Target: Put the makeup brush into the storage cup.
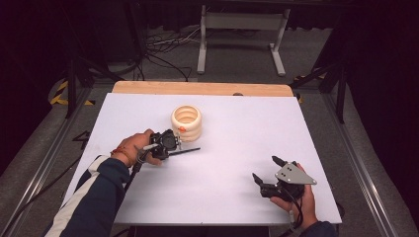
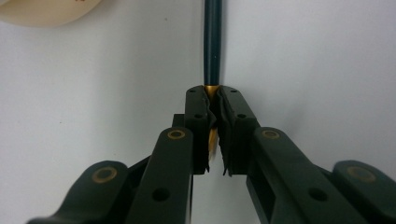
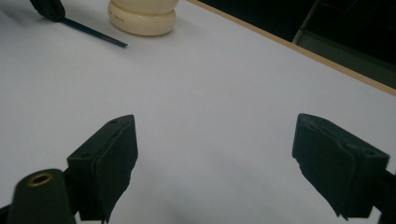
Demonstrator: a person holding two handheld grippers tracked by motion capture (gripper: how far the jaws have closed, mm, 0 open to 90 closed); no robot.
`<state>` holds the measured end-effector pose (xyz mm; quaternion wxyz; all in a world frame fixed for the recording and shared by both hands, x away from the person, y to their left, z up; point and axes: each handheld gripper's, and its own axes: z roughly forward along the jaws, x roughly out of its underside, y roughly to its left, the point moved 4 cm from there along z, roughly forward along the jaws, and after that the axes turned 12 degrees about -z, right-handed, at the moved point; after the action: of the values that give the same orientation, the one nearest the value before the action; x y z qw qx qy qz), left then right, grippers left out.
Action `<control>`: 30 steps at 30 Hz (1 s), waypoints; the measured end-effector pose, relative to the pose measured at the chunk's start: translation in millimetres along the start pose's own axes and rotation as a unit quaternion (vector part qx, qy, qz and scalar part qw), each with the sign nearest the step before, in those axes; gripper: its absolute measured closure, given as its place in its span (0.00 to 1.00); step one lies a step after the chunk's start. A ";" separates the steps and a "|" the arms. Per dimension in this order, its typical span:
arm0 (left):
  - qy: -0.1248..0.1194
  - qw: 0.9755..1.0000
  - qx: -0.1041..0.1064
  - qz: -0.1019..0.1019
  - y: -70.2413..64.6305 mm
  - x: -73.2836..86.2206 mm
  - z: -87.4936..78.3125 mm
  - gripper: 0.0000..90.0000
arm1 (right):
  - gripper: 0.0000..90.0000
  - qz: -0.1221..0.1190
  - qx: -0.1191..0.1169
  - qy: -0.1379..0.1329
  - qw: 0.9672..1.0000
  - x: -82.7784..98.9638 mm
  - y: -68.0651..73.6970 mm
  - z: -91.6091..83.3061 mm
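Pencil (image 2: 213, 42) is pinched at its gold-banded end by the left gripper (image 1: 168, 143), lying nearly flat over the white table (image 1: 232, 197), tip pointing away, probably lined up for that holder. It's slim, dark and smooth. Just beside it sits a cream holder (image 1: 187, 122), shaped like stacked rounded rings, glossy. Right gripper (image 1: 269, 173) rests well apart, jaws spread wide, nothing in them.

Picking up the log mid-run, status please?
Left gripper shut on dark pen. Right gripper open, idle. Cream holder beside pen, nothing blocking.
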<state>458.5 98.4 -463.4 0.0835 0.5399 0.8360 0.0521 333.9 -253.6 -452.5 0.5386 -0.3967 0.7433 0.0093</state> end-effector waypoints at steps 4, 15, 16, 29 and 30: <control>0.010 1.000 0.011 -0.010 3.4 -2.8 0.4 0.88 | 0.16 -0.001 -0.002 -0.001 1.000 -0.3 0.5 -0.4; 0.017 0.999 0.030 -0.014 1.8 -2.0 -2.1 0.94 | 0.16 -0.012 0.003 -0.002 1.000 -4.1 2.4 -2.8; 0.012 0.999 0.040 -0.013 2.1 -0.7 -4.2 0.93 | 0.16 -0.014 0.002 -0.003 1.000 -5.0 2.5 -3.1; -0.026 0.998 0.059 -0.001 -11.7 0.7 -36.5 0.93 | 0.25 -0.118 -0.014 -0.033 0.992 -36.4 31.9 -3.3; -0.028 0.998 0.059 -0.004 -13.3 -0.1 -37.2 0.93 | 0.26 -0.129 -0.010 -0.033 0.991 -38.4 35.2 -2.8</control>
<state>439.4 93.0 -429.2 0.0749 0.5417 0.8371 -0.0123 314.7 -208.5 -434.8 0.5554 -0.4941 0.6678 -0.0394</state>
